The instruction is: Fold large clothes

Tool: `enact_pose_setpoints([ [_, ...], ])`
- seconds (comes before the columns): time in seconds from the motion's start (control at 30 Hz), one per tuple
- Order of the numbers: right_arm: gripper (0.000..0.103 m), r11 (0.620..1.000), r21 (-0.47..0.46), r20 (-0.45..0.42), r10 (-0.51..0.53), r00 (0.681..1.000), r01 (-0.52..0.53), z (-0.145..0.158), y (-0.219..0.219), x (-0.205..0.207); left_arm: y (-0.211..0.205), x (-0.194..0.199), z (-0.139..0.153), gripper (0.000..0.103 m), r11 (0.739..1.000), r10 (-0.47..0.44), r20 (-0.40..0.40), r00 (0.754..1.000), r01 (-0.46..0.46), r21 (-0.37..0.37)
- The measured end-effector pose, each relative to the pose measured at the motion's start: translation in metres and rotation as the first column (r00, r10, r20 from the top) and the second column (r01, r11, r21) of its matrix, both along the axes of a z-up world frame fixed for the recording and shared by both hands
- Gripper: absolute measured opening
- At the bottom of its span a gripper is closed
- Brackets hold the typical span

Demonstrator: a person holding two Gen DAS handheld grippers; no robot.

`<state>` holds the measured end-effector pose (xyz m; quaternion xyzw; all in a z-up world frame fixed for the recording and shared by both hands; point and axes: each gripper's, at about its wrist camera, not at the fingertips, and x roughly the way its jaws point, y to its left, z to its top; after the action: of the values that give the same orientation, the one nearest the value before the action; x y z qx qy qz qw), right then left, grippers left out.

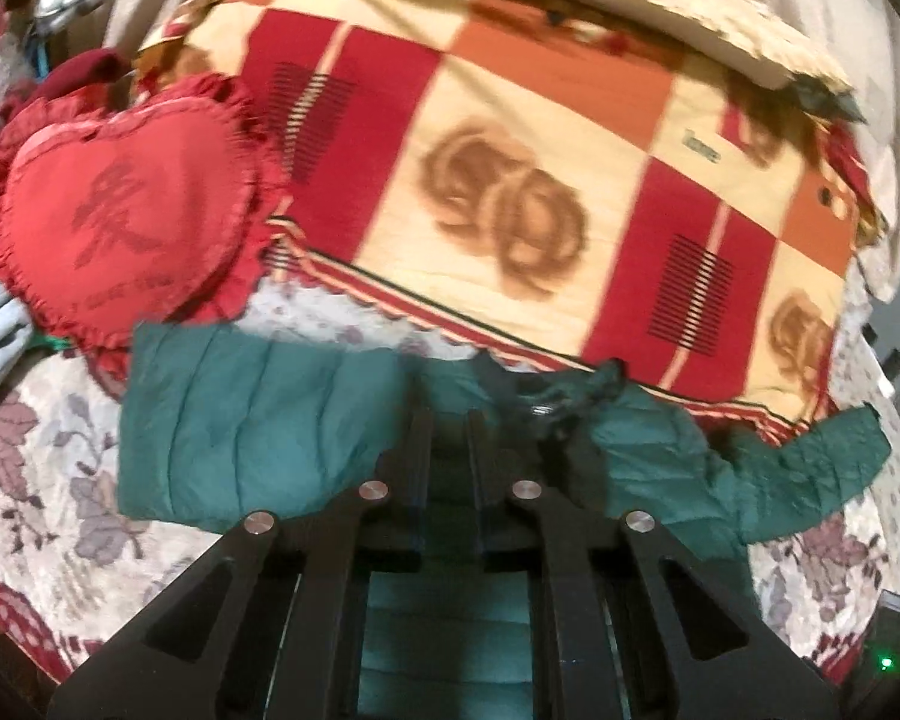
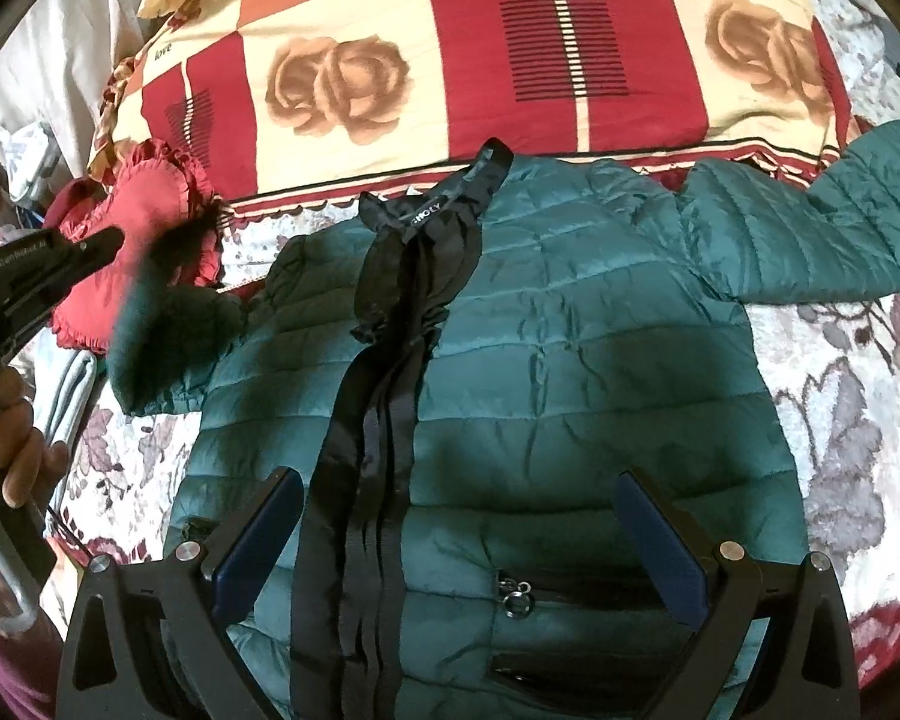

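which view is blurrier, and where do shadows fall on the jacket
Left wrist view: smeared all over, the heart cushion and quilt soft-edged. Right wrist view: mostly sharp, only the left gripper at the sleeve streaked; dark shadows lie on the jacket at its left shoulder and across the lower front.
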<state>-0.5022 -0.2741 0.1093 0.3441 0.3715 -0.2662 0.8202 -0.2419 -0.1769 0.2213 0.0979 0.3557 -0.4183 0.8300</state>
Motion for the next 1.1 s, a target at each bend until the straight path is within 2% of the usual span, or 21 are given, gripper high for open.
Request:
enact_pose_setpoints([
  [0.17,0.103,1.0,0.01,0.002,-0.019,1.0,0.019,0.0,-0.003,-0.009,-0.018,-0.018,-0.008,0.009,0.999,-0.036,-0.002,0.999,0.036,0.019],
  [0.27,0.103,1.0,0.01,0.001,-0.025,1.0,0.025,0.0,-0.005,-0.013,-0.021,-0.021,-0.016,0.009,0.998,-0.027,0.041,0.999,0.024,0.058],
  [0.37,0.103,0.999,0.015,0.005,-0.036,0.999,0.036,-0.001,-0.007,-0.013,-0.021,-0.014,-0.03,0.009,0.992,-0.014,0.061,0.998,0.007,0.124],
  [0.5,0.103,0.999,0.041,0.017,-0.032,0.999,0.031,-0.005,-0.005,-0.009,-0.018,-0.001,-0.062,0.009,0.974,-0.043,0.047,0.998,0.031,0.226],
  [0.57,0.103,0.998,0.057,0.018,-0.02,1.0,0.019,-0.008,-0.003,-0.005,-0.014,0.003,-0.077,0.01,0.967,-0.038,0.04,0.999,0.026,0.254],
  [0.67,0.103,0.997,0.073,0.017,-0.008,1.0,0.007,-0.01,0.0,-0.001,-0.005,0.01,-0.097,0.009,0.97,-0.074,-0.011,0.997,0.074,0.231],
  [0.73,0.103,0.998,0.066,0.01,-0.001,1.0,0.0,-0.009,0.002,0.001,-0.001,0.015,-0.107,0.01,0.966,-0.074,-0.02,0.997,0.077,0.245],
  [0.87,0.103,0.998,0.06,0.007,0.001,1.0,-0.001,-0.009,0.003,0.003,0.01,0.025,-0.112,0.01,0.966,-0.091,-0.037,0.995,0.097,0.241],
  [1.0,0.103,0.997,0.081,0.015,-0.002,1.0,0.001,-0.013,0.002,0.003,0.018,0.039,-0.115,0.011,0.958,-0.159,-0.081,0.984,0.173,0.229],
  [1.03,0.103,0.996,0.085,0.017,-0.004,1.0,0.002,-0.014,0.002,0.004,0.019,0.042,-0.117,0.015,0.953,-0.185,-0.093,0.978,0.202,0.228],
  [1.1,0.103,0.995,0.1,0.024,-0.005,1.0,0.003,-0.016,0.001,0.004,0.02,0.048,-0.12,0.041,0.942,-0.236,-0.114,0.965,0.256,0.219],
])
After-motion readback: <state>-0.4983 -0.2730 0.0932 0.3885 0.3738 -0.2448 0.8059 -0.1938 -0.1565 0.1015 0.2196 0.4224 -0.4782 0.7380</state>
